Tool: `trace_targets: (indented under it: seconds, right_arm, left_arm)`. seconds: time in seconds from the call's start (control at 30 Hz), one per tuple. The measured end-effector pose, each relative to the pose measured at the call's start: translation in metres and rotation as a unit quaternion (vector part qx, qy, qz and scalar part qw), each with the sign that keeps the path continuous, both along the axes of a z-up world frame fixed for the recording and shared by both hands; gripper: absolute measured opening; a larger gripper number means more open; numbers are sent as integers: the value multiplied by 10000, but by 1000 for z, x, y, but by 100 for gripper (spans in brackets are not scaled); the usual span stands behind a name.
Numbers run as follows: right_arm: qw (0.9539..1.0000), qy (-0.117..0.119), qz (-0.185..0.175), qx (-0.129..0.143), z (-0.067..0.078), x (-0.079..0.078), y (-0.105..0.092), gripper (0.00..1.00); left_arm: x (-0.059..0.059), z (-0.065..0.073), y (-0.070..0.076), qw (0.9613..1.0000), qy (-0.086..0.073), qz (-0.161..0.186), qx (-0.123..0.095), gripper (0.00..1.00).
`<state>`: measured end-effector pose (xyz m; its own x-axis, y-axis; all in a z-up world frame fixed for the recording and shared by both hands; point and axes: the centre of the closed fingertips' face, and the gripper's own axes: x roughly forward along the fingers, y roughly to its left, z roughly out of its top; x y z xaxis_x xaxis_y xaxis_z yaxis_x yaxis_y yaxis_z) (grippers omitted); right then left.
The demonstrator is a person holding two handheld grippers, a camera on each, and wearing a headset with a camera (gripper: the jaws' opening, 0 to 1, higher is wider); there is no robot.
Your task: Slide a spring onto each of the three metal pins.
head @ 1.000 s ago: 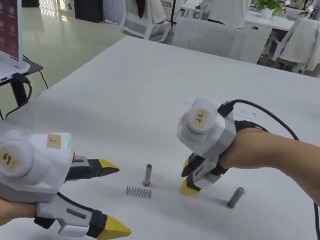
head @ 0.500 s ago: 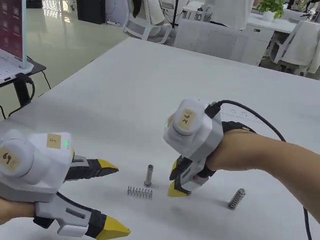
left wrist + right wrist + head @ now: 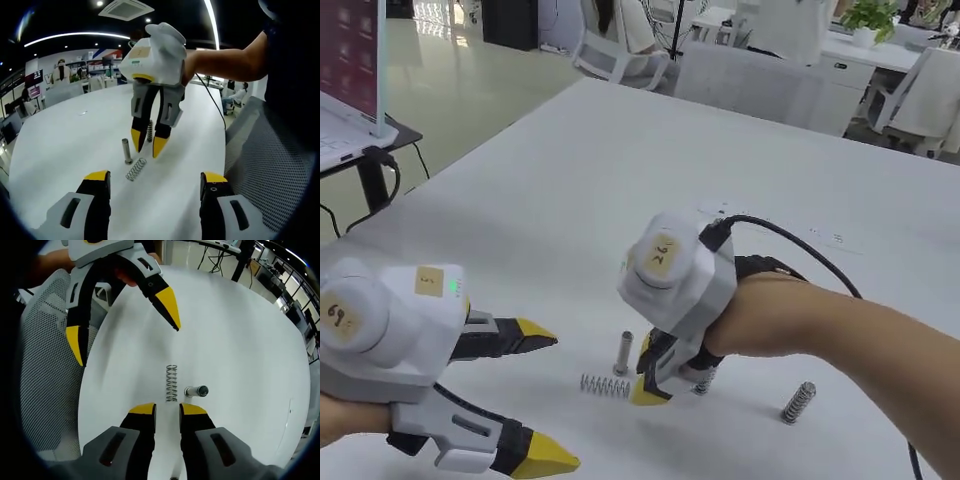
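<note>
A bare metal pin [image 3: 625, 353] [image 3: 127, 151] [image 3: 196, 390] stands upright on the white table [image 3: 620, 180]. A loose spring [image 3: 604, 385] [image 3: 135, 169] [image 3: 171, 383] lies flat right beside it. My right gripper [image 3: 645, 390] [image 3: 168, 409] points down just behind that spring's end, its jaws a narrow gap apart with nothing between them. Behind it stands a second spring [image 3: 149, 131], upright and partly hidden. A third spring [image 3: 798, 401] lies tilted to the right. My left gripper [image 3: 542, 398] [image 3: 156, 176] hovers wide open, left of the pin.
A laptop [image 3: 350, 80] sits on a side stand beyond the table's left edge. The right gripper's black cable [image 3: 790, 240] trails over the table behind the arm. A mesh chair [image 3: 265, 150] stands close by. Desks and chairs stand farther back.
My right gripper has moved left and down, from beside the right-hand spring to the pin and the flat spring. The left gripper has stayed put and open.
</note>
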<state>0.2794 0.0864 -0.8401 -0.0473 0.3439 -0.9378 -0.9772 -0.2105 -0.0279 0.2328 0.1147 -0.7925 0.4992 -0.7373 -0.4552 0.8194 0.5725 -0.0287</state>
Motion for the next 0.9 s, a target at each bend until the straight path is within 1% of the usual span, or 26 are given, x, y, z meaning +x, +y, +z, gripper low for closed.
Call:
trace_targets:
  seconds: [0.23,0.6,0.83,0.87,0.9]
  right_arm:
    - [10000,-26,-15,6,-6,1,6,15]
    - [10000,-45,-56,-33,-16,1,9,13]
    - [9998,-137,58,-146,-23,1,7,11]
    - [9999,-122,30,-108,-22,0,8,9]
    - [9998,-159,50,-109,-22,1,8,9]
  left_arm:
    - [-1,-1,2,10000,6,18,6,68]
    - [-1,-2,6,10000,24,57,4,67]
    - [0,-2,6,10000,34,66,-1,66]
    - [0,-2,6,10000,32,67,-2,66]
    - [0,-2,6,10000,36,65,-9,66]
